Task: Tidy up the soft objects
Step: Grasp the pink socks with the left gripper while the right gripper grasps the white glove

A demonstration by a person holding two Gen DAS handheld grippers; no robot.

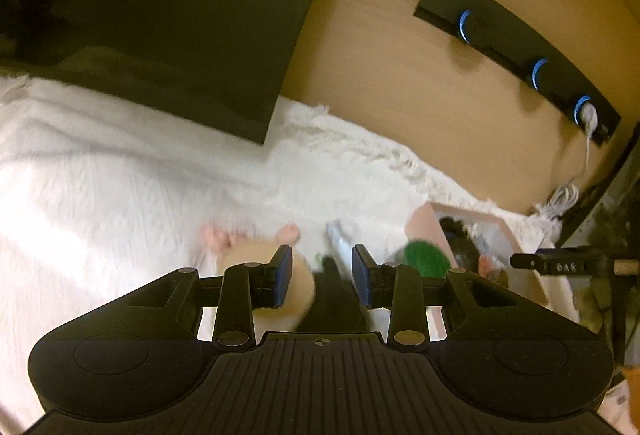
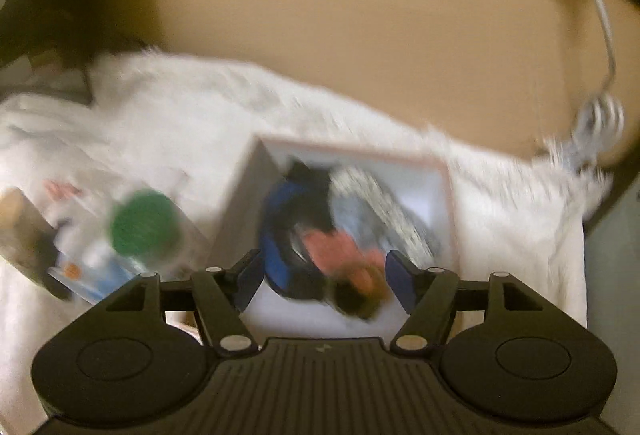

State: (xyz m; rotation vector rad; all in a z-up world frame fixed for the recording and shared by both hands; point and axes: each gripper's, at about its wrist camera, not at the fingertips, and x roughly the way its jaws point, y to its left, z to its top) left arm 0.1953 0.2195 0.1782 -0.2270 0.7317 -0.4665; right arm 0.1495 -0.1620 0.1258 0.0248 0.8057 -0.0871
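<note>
From the left wrist view, the left tongs point(image 1: 322, 277) hang over a white fluffy blanket point(image 1: 120, 187), jaws spread wide with nothing between the blue pads. Just beneath them lie a cream plush toy point(image 1: 298, 287) with pink feet and something dark beside it, too blurred to name. To the right sits a green soft ball point(image 1: 424, 257), just beside a pink-rimmed box point(image 1: 424, 223) near the blanket's right edge; dark soft things fill the box. A wooden wall panel behind carries a black strip point(image 1: 516, 55) with blue-ringed sockets and a white cable point(image 1: 588, 143) plugged in. A large dark panel point(image 1: 180, 15) stands at the blanket's far edge.

From the right wrist view, the right tongs point(image 2: 324, 285) hover directly over the box point(image 2: 448, 195), jaws wide apart and gripping nothing. Inside the box lie a blue and black soft item point(image 2: 280, 235), a pink one point(image 2: 340, 255) and a grey speckled one point(image 2: 384, 203), heaped together and touching. The green ball point(image 2: 142, 221) rests left of the box on the blanket point(image 2: 180, 115), among small blurred items I cannot identify.
</note>
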